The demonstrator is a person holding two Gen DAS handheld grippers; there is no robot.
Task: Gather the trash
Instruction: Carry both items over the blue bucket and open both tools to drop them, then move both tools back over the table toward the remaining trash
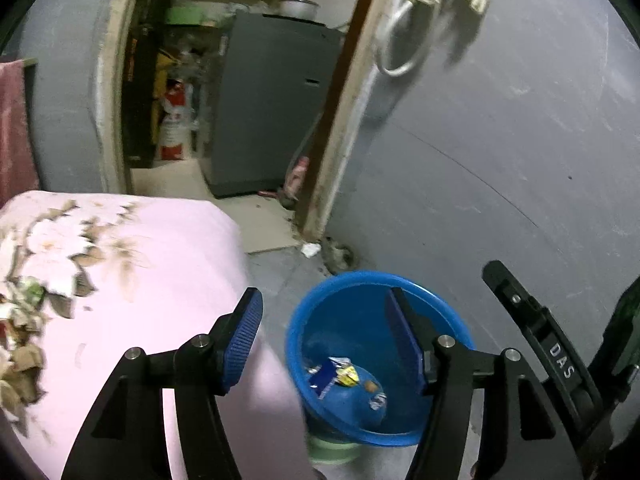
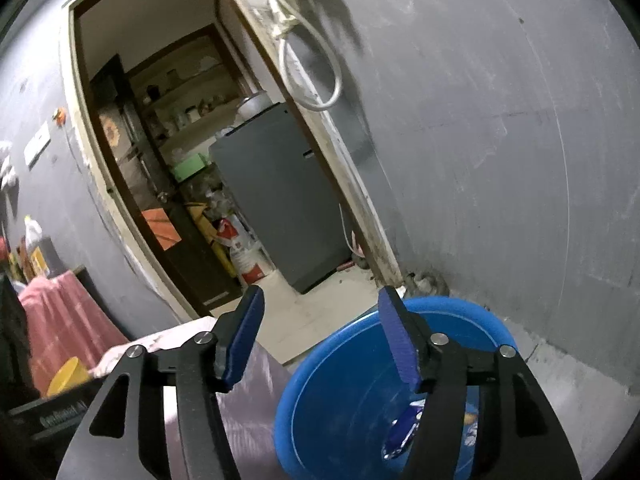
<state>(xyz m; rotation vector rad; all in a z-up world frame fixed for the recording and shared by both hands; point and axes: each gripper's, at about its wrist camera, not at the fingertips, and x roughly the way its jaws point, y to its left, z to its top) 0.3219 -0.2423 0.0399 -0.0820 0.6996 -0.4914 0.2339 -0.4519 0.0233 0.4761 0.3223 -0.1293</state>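
A blue plastic basin [image 1: 332,320] sits on the grey floor beside the bed and holds crumpled wrappers [image 1: 336,374]. My left gripper [image 1: 324,340] is open and empty above the basin's near side. The right gripper shows at the right edge of the left wrist view [image 1: 548,344]. In the right wrist view the basin [image 2: 340,392] is below, with a blue wrapper [image 2: 402,428] partly hidden behind my right finger. My right gripper [image 2: 320,340] is open and empty above the basin's left rim.
A bed with a pink floral sheet [image 1: 120,264] lies to the left. A doorway [image 2: 192,160] leads to a room with a grey fridge [image 2: 280,200]. A grey wall [image 2: 500,140] stands right. A white scrap [image 1: 310,249] lies by the door frame.
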